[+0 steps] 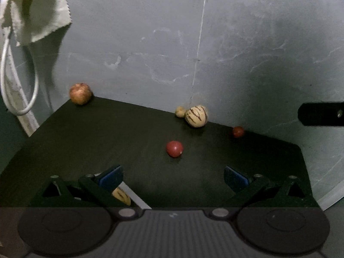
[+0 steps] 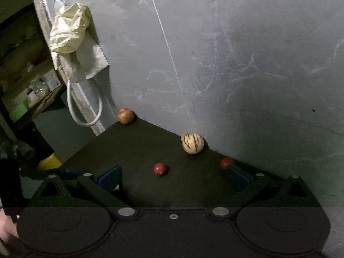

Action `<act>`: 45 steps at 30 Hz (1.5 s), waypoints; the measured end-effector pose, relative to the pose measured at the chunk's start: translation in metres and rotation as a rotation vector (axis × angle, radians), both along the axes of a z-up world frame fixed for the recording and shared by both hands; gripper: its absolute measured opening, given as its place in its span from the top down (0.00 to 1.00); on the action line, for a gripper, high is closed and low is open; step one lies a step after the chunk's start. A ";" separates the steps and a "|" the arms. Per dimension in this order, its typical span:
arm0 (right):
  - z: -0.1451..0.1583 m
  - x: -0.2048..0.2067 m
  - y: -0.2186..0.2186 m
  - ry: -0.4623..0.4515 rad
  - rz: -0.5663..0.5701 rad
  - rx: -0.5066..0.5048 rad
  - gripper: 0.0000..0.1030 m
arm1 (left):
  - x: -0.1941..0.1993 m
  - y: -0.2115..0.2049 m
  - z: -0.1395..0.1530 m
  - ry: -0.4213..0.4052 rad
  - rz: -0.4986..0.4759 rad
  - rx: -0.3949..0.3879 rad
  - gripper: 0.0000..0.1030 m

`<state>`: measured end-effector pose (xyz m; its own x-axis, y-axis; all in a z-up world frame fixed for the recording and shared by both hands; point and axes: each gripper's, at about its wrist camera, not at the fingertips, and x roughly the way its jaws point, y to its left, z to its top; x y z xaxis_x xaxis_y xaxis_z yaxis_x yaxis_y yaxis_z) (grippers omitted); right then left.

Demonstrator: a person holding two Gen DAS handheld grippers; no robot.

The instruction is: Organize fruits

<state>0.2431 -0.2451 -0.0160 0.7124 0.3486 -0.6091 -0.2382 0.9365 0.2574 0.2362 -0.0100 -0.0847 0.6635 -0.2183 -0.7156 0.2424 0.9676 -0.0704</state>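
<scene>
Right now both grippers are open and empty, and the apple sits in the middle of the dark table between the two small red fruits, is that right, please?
Not quite: the apple sits at the far left corner of the dark table, against the wall, as the left wrist view shows. Both the left gripper and the right gripper are open and empty.

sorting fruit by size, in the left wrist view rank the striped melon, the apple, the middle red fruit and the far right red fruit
1. striped melon and apple: look alike in size, so unranked
2. middle red fruit
3. far right red fruit, though it sits farther from the camera
</scene>
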 end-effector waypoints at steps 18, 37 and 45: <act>-0.049 0.081 0.017 0.130 -0.162 0.053 0.01 | 0.073 -0.025 -0.048 0.009 -0.145 0.048 0.06; -0.077 0.129 0.033 0.199 -0.147 0.086 0.03 | 0.109 -0.029 -0.085 0.086 -0.141 0.080 0.40; -0.095 0.155 0.038 0.244 -0.161 0.097 0.06 | 0.108 -0.024 -0.086 0.065 -0.166 0.086 0.45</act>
